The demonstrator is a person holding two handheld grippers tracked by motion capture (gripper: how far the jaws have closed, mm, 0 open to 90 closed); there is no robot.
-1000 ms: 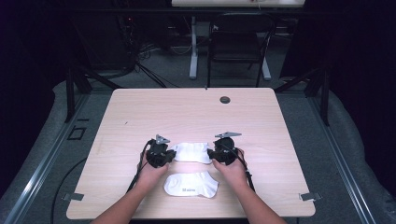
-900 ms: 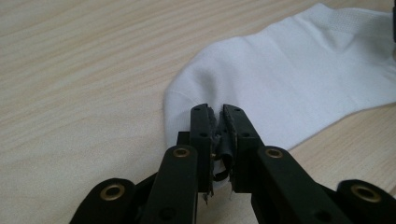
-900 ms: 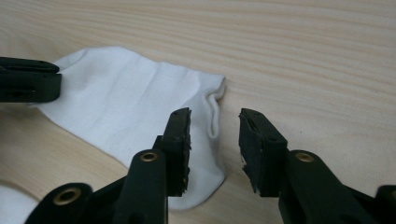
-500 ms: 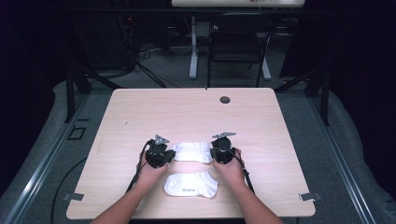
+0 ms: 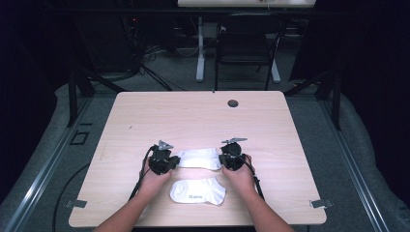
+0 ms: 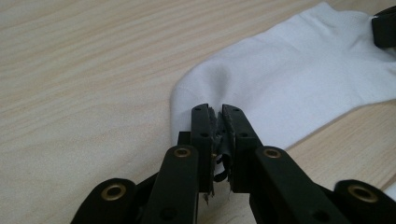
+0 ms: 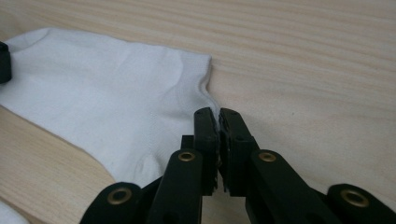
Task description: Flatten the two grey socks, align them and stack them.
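Two white ankle socks lie on the wooden table (image 5: 193, 116). The farther sock (image 5: 198, 158) stretches between the two grippers. My left gripper (image 5: 175, 162) pinches its rounded left end; in the left gripper view the jaws (image 6: 217, 112) stand shut on puckered white fabric (image 6: 289, 70). My right gripper (image 5: 223, 160) holds the sock's right end; in the right gripper view the jaws (image 7: 218, 114) stand shut at the hemmed edge of the sock (image 7: 102, 88). The nearer sock (image 5: 198, 191), with a small grey print, lies flat between the person's wrists, untouched.
A dark round grommet (image 5: 233, 103) sits near the table's far edge. Behind the table stand a black chair (image 5: 246, 43) and a white desk leg (image 5: 200, 48) on grey floor. Cables trail from both grippers toward the front edge.
My right gripper has shifted slightly left, closer in on the far sock's end. The left gripper and the near sock have stayed put.
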